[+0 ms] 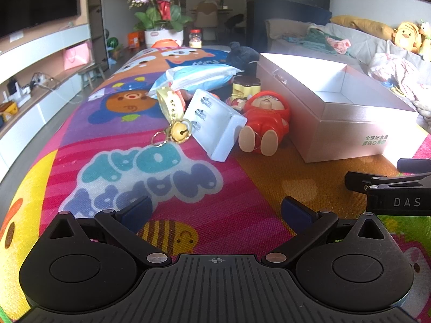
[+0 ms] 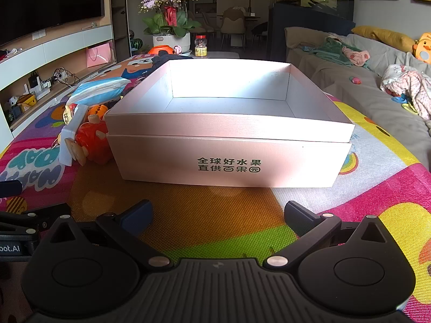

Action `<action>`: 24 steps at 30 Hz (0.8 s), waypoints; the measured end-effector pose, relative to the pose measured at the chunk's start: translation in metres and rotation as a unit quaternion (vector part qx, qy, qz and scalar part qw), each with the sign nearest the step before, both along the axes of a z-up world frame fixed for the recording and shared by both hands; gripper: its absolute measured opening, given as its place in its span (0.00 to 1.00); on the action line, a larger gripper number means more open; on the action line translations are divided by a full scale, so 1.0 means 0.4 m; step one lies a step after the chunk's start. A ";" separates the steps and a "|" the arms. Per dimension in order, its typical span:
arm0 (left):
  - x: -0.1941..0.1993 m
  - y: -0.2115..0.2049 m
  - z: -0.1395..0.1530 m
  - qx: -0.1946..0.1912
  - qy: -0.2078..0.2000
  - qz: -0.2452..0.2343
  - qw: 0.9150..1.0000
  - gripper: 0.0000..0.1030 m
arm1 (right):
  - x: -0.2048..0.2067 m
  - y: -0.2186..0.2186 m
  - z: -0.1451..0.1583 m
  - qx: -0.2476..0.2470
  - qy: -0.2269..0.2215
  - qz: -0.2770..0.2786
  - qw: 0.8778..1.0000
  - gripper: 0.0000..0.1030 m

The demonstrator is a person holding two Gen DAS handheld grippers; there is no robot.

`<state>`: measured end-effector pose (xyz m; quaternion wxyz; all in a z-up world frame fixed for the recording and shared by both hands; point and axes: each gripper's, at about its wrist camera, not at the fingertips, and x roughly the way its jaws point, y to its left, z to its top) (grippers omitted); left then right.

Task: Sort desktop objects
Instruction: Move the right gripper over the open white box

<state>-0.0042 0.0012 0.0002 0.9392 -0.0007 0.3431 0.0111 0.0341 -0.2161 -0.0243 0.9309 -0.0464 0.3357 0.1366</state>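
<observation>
Cardboard box (image 2: pixel 229 158) — rectangular, smooth, on woven mat (image 2: pixel 215 202).

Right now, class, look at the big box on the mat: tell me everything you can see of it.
The box is a large, pale pinkish, rectangular carton, apparently smooth card, with dark Chinese print on its near wall. It is open on top, and the inside that shows is white and empty. A seam runs around it below the rim, as if one tray sat in another. It stands upright on the colourful mat. At its left corner the red doll lies close against it.
</observation>
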 end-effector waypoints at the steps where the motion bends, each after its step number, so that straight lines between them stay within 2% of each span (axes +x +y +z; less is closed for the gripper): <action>1: 0.000 0.000 0.000 0.000 0.000 0.000 1.000 1.00 | 0.001 0.002 -0.002 0.000 0.000 0.000 1.000 1.00; 7: 0.000 0.001 0.000 0.000 0.000 0.001 1.000 1.00 | 0.007 0.007 -0.004 -0.003 0.007 0.002 1.000 1.00; 13: 0.000 0.000 0.000 0.000 0.000 0.001 1.000 1.00 | 0.029 0.003 0.008 -0.010 0.042 0.024 0.999 1.00; 20: 0.014 -0.002 -0.002 0.000 0.013 -0.004 1.000 1.00 | 0.024 0.003 0.008 -0.011 0.045 0.027 0.999 1.00; 24: 0.015 -0.001 -0.002 0.002 0.014 -0.009 1.000 1.00 | 0.010 -0.020 0.035 0.005 0.042 0.079 0.996 1.00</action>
